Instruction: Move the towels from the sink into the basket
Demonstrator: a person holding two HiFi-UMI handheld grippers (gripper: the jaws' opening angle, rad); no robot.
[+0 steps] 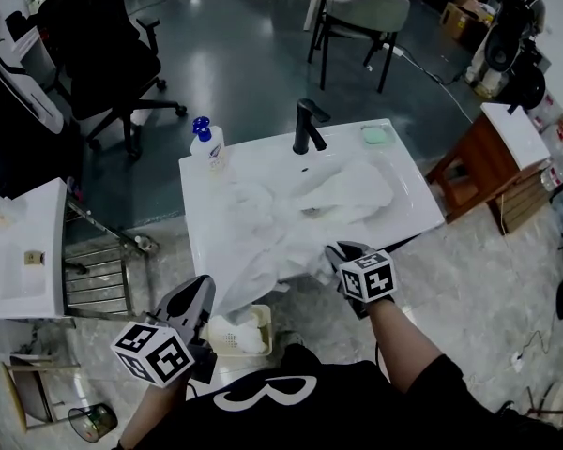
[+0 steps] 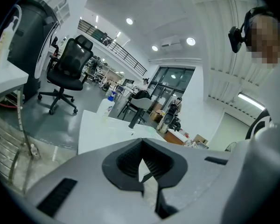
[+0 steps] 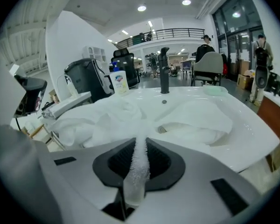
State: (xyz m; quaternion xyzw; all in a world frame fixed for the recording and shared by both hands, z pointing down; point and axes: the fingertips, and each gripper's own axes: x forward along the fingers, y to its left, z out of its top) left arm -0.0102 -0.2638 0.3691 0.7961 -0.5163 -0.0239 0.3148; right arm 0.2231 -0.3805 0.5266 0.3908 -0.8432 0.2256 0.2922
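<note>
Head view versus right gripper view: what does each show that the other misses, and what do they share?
Head view only: the basket on the floor below the sink's front edge, with white cloth in it.

Right gripper view only: the right gripper seen up close, its jaws pinched on a fold of the white towel draped over the sink's near edge.

Both: the sink, the second towel lying in the basin, the black faucet and the soap bottle.
</note>
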